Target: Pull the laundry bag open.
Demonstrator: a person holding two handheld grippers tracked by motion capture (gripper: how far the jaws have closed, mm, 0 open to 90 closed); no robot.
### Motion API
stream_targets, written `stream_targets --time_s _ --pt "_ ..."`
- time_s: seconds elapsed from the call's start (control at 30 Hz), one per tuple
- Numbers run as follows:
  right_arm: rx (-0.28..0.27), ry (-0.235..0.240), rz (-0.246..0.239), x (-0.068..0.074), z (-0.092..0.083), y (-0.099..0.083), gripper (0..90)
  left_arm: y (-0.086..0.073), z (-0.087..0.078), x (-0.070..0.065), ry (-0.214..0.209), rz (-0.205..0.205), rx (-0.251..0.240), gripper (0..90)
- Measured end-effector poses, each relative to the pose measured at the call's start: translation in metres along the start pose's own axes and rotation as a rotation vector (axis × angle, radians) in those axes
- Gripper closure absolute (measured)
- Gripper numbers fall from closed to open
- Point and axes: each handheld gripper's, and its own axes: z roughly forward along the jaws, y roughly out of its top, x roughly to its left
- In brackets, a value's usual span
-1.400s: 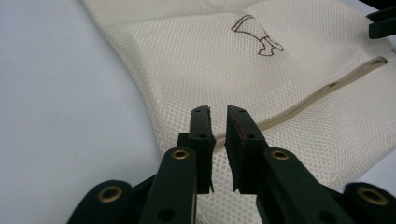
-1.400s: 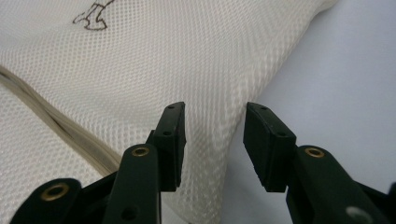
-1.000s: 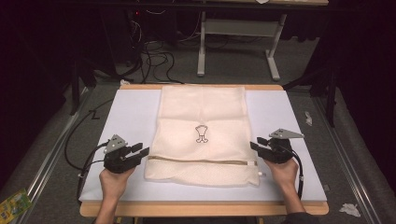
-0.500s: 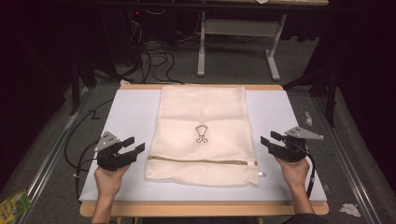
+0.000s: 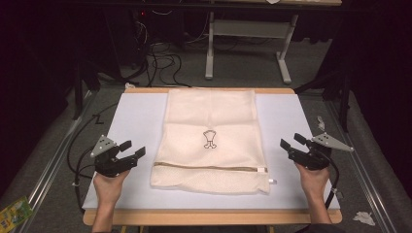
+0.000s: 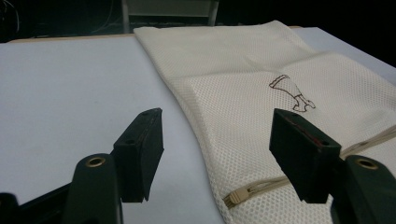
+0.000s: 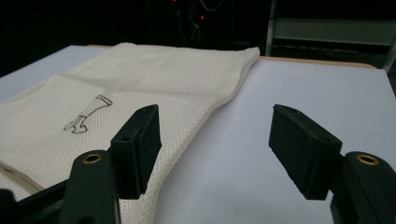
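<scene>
The flat white worktop (image 5: 138, 116) with its pale wooden edge lies in front of me. Spread flat down its middle is the cream rectangular mesh laundry bag (image 5: 210, 116), reaching from the far edge to close to the near one. A small dark outline drawing (image 5: 209, 139) sits near its centre, and a tan zip line (image 5: 209, 167) runs across it near the near end, ending at a small white tab (image 5: 272, 181) that pokes out at the near right corner.

My left claw (image 5: 133, 149) is just beside the bag's left edge, near the zip's end, apart from the fabric. Its jaws have just been opening and now stand wide, with nothing gripped; in the left gripper view (image 6: 215, 149) the bag's edge and the zip's end (image 6: 233, 198) lie on the worktop beyond the gap, untouched by the pads.

My right claw (image 5: 292, 141) is off the bag's right edge, with bare worktop between. Its jaws have also just been opening and stand fully apart, empty; in the right gripper view (image 7: 215, 149) they frame plain white worktop, the bag (image 7: 154, 79) lying to one side.
</scene>
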Motion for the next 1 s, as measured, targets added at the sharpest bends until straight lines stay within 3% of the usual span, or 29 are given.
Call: stream_targets --time_s 0.03,0.07,0.1,0.23,0.47,0.57,0.77,0.83,1.0 --pt "0.000 0.000 0.000 0.000 0.000 0.000 34.8 0.000 0.000 0.000 0.000 0.000 0.000 34.3" --pt "-0.026 -0.050 0.019 0.000 -0.001 0.000 36.4 0.000 0.000 -0.002 0.009 0.012 -0.003 33.3" --pt "-0.032 -0.066 0.017 -0.001 -0.002 0.000 36.5 0.000 0.000 -0.002 0.009 0.012 -0.003 33.2" --pt "-0.072 -0.090 0.042 -0.003 -0.007 -0.003 36.4 -0.001 -0.001 0.001 0.006 0.002 -0.002 31.7" --pt "-0.089 -0.106 0.063 -0.013 -0.012 -0.011 36.9 0.000 -0.006 0.010 0.019 -0.032 -0.049 29.0" --pt "-0.091 -0.096 0.088 -0.019 -0.017 -0.015 37.4 -0.001 -0.005 0.012 0.012 -0.042 -0.034 29.8" --pt "-0.099 -0.095 0.118 -0.027 -0.021 -0.022 38.2 -0.003 -0.004 0.013 0.035 -0.023 -0.025 28.6" --pt "-0.091 -0.093 0.111 -0.028 -0.021 -0.023 37.9 -0.005 -0.005 0.013 0.056 -0.015 -0.034 28.6" --pt "-0.079 -0.103 0.111 -0.030 -0.022 -0.024 37.2 -0.007 -0.003 0.017 0.064 -0.024 -0.031 28.4"
